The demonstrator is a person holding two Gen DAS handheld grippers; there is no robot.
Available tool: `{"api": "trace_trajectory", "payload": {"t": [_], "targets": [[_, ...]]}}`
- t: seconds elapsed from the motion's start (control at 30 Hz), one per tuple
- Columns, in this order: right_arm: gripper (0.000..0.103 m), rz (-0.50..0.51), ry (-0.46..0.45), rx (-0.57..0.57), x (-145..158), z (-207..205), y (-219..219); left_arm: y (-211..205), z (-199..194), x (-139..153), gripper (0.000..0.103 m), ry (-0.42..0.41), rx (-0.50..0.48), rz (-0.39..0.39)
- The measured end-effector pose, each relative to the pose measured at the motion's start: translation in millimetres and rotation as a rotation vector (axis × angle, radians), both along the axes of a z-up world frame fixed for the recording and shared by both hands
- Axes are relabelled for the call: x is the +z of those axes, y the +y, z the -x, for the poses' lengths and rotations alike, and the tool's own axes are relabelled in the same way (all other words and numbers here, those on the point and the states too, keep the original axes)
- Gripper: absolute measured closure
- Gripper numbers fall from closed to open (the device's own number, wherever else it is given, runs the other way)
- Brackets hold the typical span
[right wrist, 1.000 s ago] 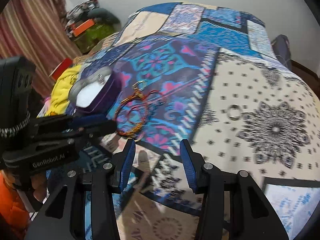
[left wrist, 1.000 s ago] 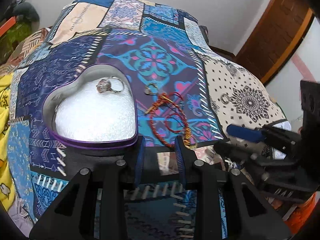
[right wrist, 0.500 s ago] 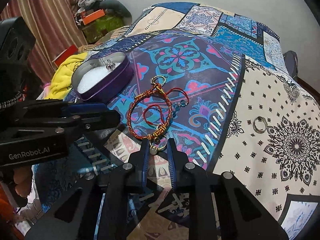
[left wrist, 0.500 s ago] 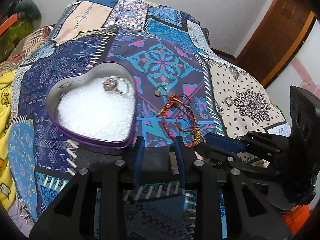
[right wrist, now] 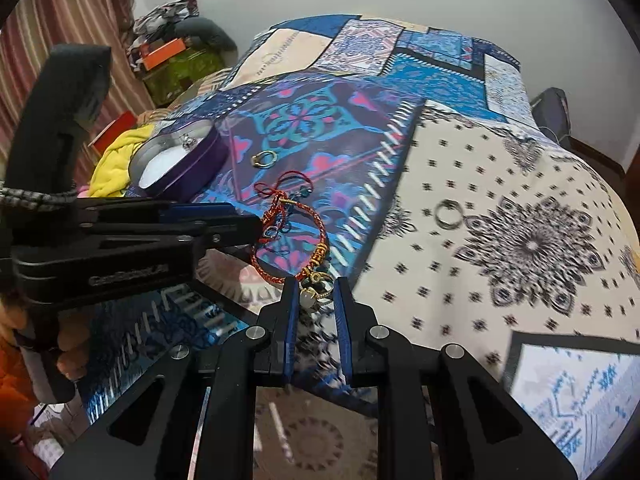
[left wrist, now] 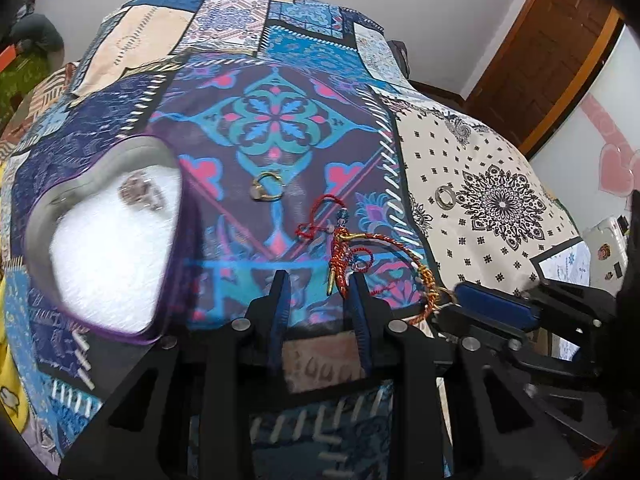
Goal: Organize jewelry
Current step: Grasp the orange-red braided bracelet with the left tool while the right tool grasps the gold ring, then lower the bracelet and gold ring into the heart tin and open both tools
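Observation:
A red and gold braided bracelet (left wrist: 352,248) lies on the patchwork bedspread; it also shows in the right wrist view (right wrist: 296,236). My right gripper (right wrist: 316,292) is shut on the bracelet's ring charm (right wrist: 316,290) at its near end. My left gripper (left wrist: 320,284) is open just in front of the bracelet, empty. A purple heart-shaped tin (left wrist: 36,216) with white padding holds a gemstone ring (left wrist: 136,194). A gold ring (left wrist: 266,190) lies between tin and bracelet. A silver ring (left wrist: 445,197) lies on the cream patch to the right.
The bedspread (right wrist: 520,184) drapes over the bed and drops off at the near edge. A yellow cloth (right wrist: 116,160) lies beyond the tin. A wooden door (left wrist: 536,60) stands at the far right. Clutter (right wrist: 172,56) and striped curtains are at the far left.
My right gripper has closed on the bracelet's ring charm and pulled it; the bracelet has stretched out. My left gripper has moved rightward, nearer the bracelet.

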State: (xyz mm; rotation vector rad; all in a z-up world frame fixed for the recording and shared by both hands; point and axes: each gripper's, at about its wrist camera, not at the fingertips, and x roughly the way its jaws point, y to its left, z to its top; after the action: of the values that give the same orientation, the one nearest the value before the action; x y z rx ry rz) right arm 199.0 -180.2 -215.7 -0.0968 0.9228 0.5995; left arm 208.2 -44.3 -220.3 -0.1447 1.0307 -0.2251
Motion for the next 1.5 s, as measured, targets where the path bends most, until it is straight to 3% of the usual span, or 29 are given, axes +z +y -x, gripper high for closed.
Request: {"api": "trace_trajectory", "payload": {"t": [0.17, 0.37, 0.7, 0.9, 1.5], "targets": [[0.087, -0.003, -0.011, -0.034, 3, 4, -12, -17, 0, -2, 0.081, -0.009, -0.041, -0.047], [0.087, -0.021, -0.018, -0.077, 10, 5, -27, -18, 0, -3, 0.100, -0.010, -0.042, -0.074], [0.087, -0.044, -0.043, -0.114, 23, 8, -40, -5, 25, 15, 0.100, -0.029, -0.013, -0.027], [0.087, -0.055, -0.069, -0.099, 33, 8, -32, 12, 44, 44, 0.100, -0.105, 0.023, -0.030], [0.087, -0.110, -0.190, 0.013, 80, 5, 33, 90, 62, 107, 0.100, -0.286, 0.182, -0.030]]}}
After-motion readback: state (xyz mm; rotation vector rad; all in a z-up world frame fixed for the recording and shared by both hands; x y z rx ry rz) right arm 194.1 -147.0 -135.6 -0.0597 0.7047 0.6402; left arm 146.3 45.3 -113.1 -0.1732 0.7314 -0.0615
